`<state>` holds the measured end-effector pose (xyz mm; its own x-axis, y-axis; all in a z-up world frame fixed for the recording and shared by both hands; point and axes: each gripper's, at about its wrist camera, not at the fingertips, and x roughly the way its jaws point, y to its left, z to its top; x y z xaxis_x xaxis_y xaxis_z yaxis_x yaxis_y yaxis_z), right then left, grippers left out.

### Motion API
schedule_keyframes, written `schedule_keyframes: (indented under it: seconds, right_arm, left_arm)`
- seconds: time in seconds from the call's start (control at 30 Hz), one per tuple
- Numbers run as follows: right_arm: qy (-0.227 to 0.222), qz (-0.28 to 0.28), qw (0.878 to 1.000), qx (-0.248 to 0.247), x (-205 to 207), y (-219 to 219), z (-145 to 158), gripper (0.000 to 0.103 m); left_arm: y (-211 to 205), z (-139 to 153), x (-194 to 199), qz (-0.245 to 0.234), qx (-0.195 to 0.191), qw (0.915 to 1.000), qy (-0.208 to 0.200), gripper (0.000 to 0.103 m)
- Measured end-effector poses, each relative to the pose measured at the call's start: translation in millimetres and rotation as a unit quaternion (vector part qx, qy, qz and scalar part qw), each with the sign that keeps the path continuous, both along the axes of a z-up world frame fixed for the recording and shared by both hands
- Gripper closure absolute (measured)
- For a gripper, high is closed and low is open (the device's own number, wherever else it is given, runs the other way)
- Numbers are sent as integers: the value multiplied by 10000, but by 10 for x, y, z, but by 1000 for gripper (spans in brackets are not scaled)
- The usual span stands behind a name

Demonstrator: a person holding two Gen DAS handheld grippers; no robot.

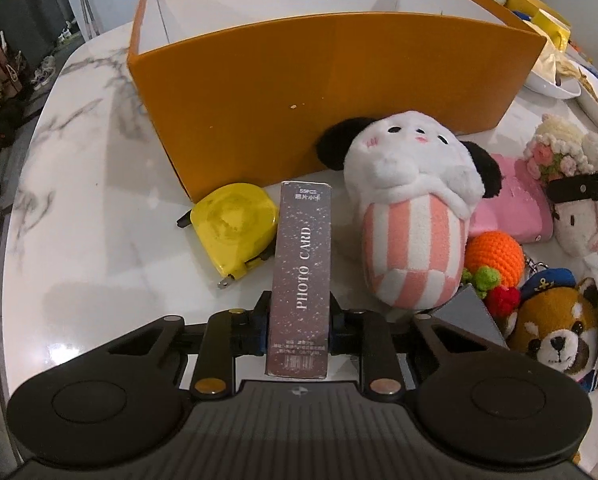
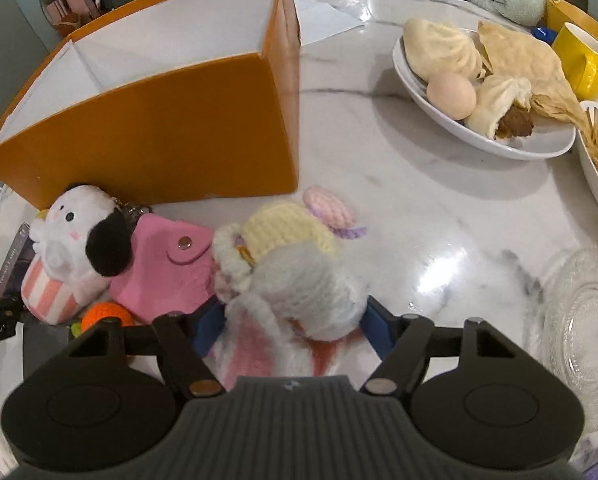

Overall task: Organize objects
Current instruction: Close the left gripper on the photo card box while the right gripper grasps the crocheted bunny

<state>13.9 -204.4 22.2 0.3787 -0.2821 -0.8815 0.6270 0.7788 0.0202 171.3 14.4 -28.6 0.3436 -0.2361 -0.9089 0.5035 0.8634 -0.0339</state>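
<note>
My left gripper (image 1: 298, 320) is shut on a dark speckled "PHOTO CARD" box (image 1: 301, 264), which points away towards the orange divided box (image 1: 319, 100). My right gripper (image 2: 293, 328) has its blue pads (image 2: 209, 330) pressed on both sides of a white fluffy lamb toy (image 2: 299, 288) with a knitted yellow and pink headpiece. In the left wrist view that lamb toy (image 1: 579, 220) lies at the far right with a black finger across its head. The orange box (image 2: 159, 132) stands just behind the toys, its white compartments showing nothing inside.
On the marble table lie a yellow tape measure (image 1: 235, 228), a white plush with black ears (image 1: 411, 208), a pink pouch (image 2: 167, 268), an orange crochet fruit (image 1: 495, 256) and a red panda plush (image 1: 559, 328). To the right are a bowl of buns (image 2: 479, 136), a yellow mug (image 2: 583, 60) and a glass dish (image 2: 579, 320).
</note>
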Motion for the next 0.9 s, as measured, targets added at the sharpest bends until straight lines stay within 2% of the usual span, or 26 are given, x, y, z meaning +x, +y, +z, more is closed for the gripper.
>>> schedule_keyframes:
  seconds: [0.1, 0.27, 0.4, 0.9]
  right_arm:
    - [10, 41, 10000, -29, -10, 8, -12, 30]
    - [-11, 237, 9994, -253, -27, 117, 52, 37]
    - [-39, 375, 9990, -247, -77, 190, 128, 38]
    - [-93, 839, 9959, -333, -215, 556, 496, 38]
  left_arm:
    - [23, -6, 29, 92, -116, 9999, 46, 75]
    - [72, 4, -8, 263, -225, 9993, 103, 76]
    - [92, 31, -85, 235, -168, 9996, 30, 76]
    - [75, 576, -430, -97, -207, 9991, -348, 76]
